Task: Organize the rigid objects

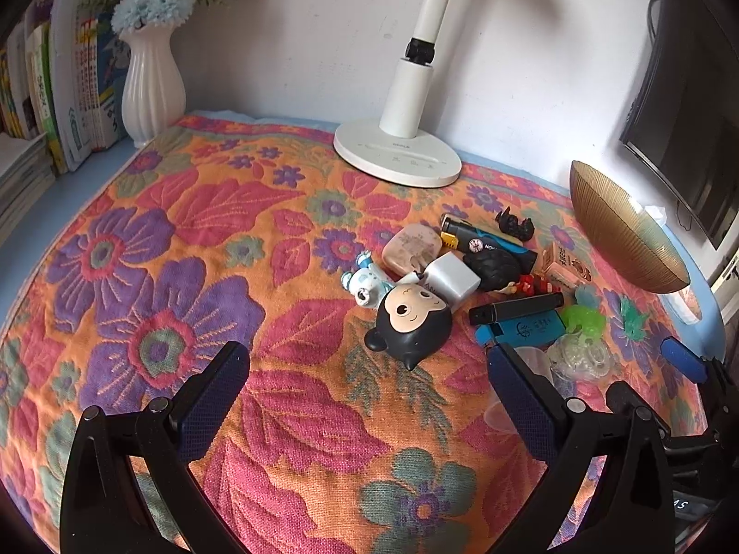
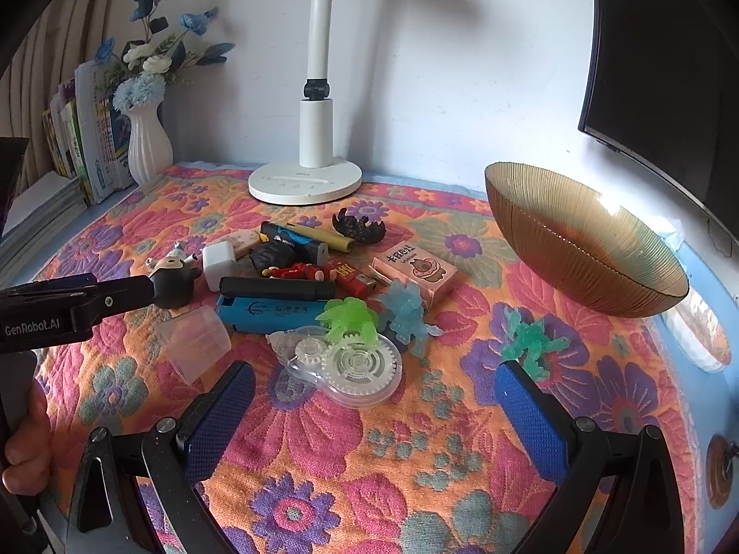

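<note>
A: From the left wrist, the left claw [image 1: 367, 371] hung released over the table [image 1: 138, 240], grasping nothing. The black monkey figure [image 1: 411, 323] lay just ahead, leaning against the white cube [image 1: 455, 284]. A careless closing there could have knocked the pile apart.

B: And from the right wrist?

A: The right claw [image 2: 374, 397] was spread wide too, empty, with the clear tape dispenser [image 2: 346, 364] between its fingers and the green figure [image 2: 348, 318] resting on it. Lifting the dispenser might have tipped that figure off. The gold bowl [image 2: 582, 240] stood tilted, well apart to the right.
</note>
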Tool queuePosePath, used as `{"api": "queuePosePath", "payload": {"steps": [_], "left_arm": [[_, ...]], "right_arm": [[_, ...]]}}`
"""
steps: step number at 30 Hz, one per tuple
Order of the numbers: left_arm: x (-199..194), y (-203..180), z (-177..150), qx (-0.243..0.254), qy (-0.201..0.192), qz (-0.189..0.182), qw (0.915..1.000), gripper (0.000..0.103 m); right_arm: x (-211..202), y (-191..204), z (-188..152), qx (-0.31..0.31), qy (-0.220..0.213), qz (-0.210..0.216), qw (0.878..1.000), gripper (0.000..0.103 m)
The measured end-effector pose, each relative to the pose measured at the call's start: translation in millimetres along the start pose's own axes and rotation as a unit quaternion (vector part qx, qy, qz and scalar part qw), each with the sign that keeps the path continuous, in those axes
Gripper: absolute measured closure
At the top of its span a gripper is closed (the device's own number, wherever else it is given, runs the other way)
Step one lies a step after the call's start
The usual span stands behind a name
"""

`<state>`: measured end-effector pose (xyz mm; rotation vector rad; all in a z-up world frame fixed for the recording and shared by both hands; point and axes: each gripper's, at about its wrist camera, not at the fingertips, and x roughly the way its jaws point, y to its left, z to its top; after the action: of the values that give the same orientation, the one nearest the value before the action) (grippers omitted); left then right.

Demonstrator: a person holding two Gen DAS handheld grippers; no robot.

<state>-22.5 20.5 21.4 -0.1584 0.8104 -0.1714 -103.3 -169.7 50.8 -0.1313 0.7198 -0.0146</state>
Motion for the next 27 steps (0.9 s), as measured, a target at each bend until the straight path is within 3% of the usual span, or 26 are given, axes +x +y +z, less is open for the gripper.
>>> {"api": "queuePosePath", "payload": {"steps": [27], "left_arm": [[2.4,-7.7,-0.8,0.017,0.006,0.003,0.9998,0.001]], "right_arm": [[1.7,-4.0,-0.2,0.010,0.009,0.003,1.000,0.000]]}}
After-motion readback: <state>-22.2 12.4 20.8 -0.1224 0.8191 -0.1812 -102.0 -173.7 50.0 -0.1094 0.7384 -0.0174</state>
